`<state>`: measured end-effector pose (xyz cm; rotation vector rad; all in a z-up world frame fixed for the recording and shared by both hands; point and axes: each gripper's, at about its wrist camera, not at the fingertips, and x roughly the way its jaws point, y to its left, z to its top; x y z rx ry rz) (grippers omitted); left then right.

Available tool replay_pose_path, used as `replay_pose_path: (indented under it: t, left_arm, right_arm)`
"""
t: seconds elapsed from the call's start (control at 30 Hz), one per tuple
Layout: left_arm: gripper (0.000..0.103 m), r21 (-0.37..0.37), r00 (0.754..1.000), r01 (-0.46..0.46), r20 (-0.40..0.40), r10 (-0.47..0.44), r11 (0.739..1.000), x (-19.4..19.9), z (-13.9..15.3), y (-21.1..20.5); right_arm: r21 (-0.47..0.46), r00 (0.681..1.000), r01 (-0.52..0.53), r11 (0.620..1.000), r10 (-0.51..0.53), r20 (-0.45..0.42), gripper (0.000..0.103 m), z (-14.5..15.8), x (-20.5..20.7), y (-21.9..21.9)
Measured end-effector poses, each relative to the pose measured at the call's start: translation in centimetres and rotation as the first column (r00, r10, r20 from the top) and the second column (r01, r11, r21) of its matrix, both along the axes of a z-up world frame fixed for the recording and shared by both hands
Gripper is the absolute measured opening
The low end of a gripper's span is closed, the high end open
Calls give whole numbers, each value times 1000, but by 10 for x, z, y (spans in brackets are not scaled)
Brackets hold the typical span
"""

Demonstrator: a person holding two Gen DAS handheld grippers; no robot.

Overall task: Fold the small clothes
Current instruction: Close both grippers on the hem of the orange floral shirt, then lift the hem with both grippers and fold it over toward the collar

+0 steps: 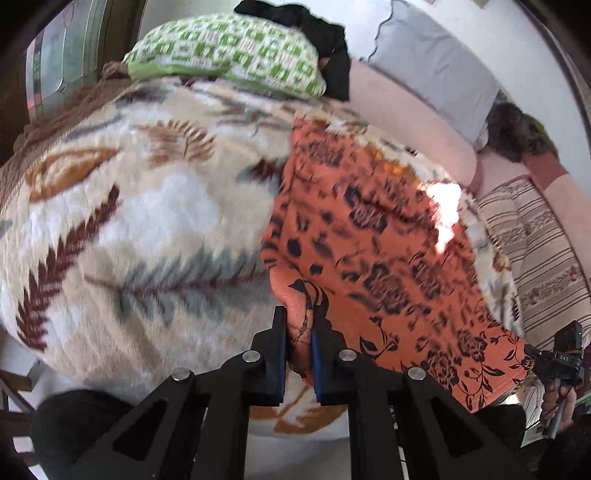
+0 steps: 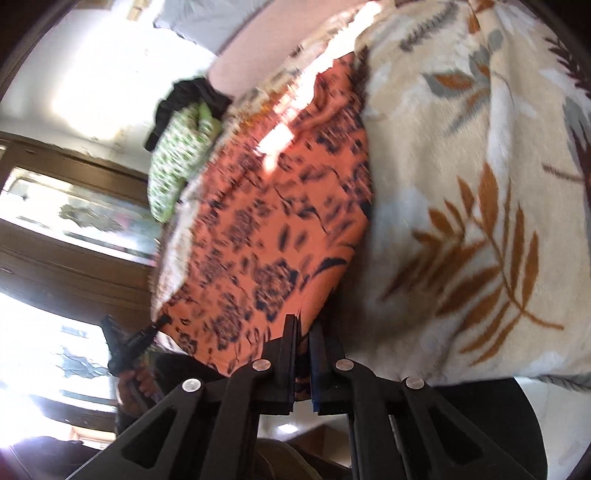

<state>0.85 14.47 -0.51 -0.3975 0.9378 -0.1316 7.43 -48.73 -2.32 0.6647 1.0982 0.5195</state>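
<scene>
An orange cloth with a dark flower print lies spread on a cream leaf-patterned blanket. My left gripper is shut on the cloth's near left corner, a bunched fold pinched between its blue pads. In the right wrist view the same orange cloth stretches away over the blanket, and my right gripper is shut on its near right corner. Both corners are lifted off the blanket. The other gripper shows at the edge of each view, the right one and the left one, each held by a hand.
A green-and-white patterned bundle with a black garment on it sits at the far end of the bed. A grey pillow and a striped cushion lie to the right. A wooden cabinet stands at the left.
</scene>
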Motion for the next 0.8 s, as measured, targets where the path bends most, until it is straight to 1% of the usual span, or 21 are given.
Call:
replay_pose_path:
  t: [0.07,0.1,0.17,0.3,0.37,0.47,0.53,0.57,0.6,0.63,0.7,0.73,0.77,0.8]
  left_arm:
    - [11,-12,999,10,40,-10,1000,11,16,1]
    - [11,-8,998,21,62,-21,1000,19,26,-1]
    - [11,2,995,31,99,-31,1000,37,44,-3]
    - [11,34,983,47,177,-52,998,93,80,-8]
    - [11,42,978,47,200,-55,998,125,88,-9]
    - [11,71,975,34,217,-49,997,177,85,-15]
    - [11,103,980,34,191,-53,994,211,72,-22]
    - [11,98,983,28,179,-46,995,223,65,-24]
    - [11,86,984,31,172,-45,996,230,57,-26]
    - [11,89,984,38,171,-53,995,233,51,-28]
    - [11,120,983,43,174,-64,992,234,40,-34]
    - [11,122,983,46,173,-67,991,232,35,-35]
    - [11,124,983,49,167,-69,991,232,31,-34]
    - [11,122,985,46,160,-65,991,230,29,-32]
  right_arm:
    - [39,999,19,999,-21,46,6,14,8,-2]
    - [67,997,26,997,-31,71,5,21,14,-4]
    - [89,992,41,995,-50,112,6,37,31,-4]
    - [138,975,65,988,-92,202,5,70,79,-3]
    - [183,962,83,980,-126,241,5,84,108,-5]
    - [204,947,112,972,-167,276,5,100,159,-7]
    - [166,946,135,977,-177,272,5,100,196,-3]
    - [145,946,155,977,-189,262,7,96,213,-3]
    - [161,950,151,975,-188,249,10,87,223,-1]
    - [168,957,139,976,-176,229,9,78,226,0]
    - [93,972,124,988,-140,188,19,58,215,7]
    - [41,976,117,992,-123,181,41,47,203,9]
    - [-41,978,119,992,-110,178,77,37,189,14]
    - [-118,980,111,987,-89,181,84,26,175,18]
